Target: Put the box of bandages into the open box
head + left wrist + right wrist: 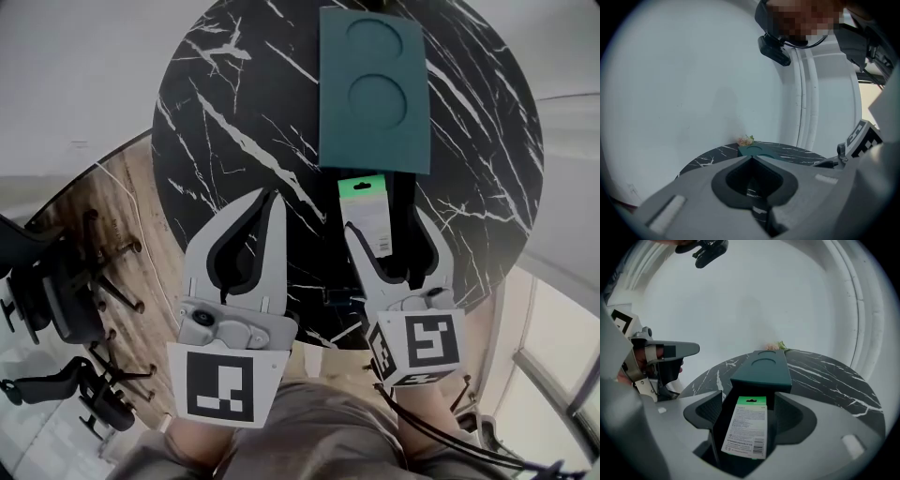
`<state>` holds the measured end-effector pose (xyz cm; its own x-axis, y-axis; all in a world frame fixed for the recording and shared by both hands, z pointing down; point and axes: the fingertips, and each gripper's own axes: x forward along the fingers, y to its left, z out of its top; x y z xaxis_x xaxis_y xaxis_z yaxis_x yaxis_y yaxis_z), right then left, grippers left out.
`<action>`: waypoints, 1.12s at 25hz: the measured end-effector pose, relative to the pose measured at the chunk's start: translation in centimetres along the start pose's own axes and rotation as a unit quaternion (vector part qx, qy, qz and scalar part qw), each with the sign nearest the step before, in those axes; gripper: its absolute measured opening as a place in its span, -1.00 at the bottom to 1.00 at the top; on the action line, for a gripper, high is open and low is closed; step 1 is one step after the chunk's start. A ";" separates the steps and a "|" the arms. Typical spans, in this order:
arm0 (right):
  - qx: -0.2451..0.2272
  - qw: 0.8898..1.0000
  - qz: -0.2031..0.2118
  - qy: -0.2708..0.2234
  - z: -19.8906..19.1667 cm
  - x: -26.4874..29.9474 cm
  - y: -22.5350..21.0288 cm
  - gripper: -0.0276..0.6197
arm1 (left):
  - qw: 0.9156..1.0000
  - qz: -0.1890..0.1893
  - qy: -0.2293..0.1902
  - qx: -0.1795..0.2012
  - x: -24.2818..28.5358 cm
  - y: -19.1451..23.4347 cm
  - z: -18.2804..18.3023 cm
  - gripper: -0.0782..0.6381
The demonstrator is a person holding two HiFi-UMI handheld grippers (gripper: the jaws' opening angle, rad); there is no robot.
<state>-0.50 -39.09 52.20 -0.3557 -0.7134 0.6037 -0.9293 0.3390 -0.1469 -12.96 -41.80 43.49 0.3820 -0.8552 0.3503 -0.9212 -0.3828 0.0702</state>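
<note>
black marble desk [234, 112]: bandage box [746, 427] sits just before the green box [764, 369], right gripper [384, 223] jaws apart around it (left gripper [752, 158] pinched together, empty). grasp step, i reckon; next i'd close, lift and carry it forward.

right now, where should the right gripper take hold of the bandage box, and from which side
Across its two long side edges, about mid-length, coming from the near end. The bandage box looks to lie flat, pointing lengthwise at the dark green box, green hang tab farthest away. The open right gripper straddles it, so closing should pinch the narrow width.
</note>
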 end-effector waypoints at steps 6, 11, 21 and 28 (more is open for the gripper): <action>-0.005 0.997 -0.001 -0.074 4.2 -3.7 -0.1 0.08 | 0.999 0.013 -0.047 0.021 -2.5 -1.6 4.0 -0.78; -0.016 0.989 0.031 -0.147 8.7 -8.8 1.0 -0.30 | 0.994 0.028 -0.096 0.044 -6.3 -3.9 8.5 -0.78; -0.073 0.957 0.046 -0.279 17.2 -19.3 3.2 -0.83 | 0.972 0.067 -0.201 0.101 -13.5 -7.6 18.0 -0.78; -0.102 0.937 0.049 -0.331 21.0 -22.8 3.7 -0.83 | 0.959 0.085 -0.247 0.113 -16.3 -8.5 21.4 -0.78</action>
<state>2.05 -34.44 21.39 -0.4856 -0.8735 -0.0330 -0.8742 0.4854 0.0168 -9.72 -32.09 17.19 0.2677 -0.9516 -0.1508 -0.9549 -0.2411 -0.1733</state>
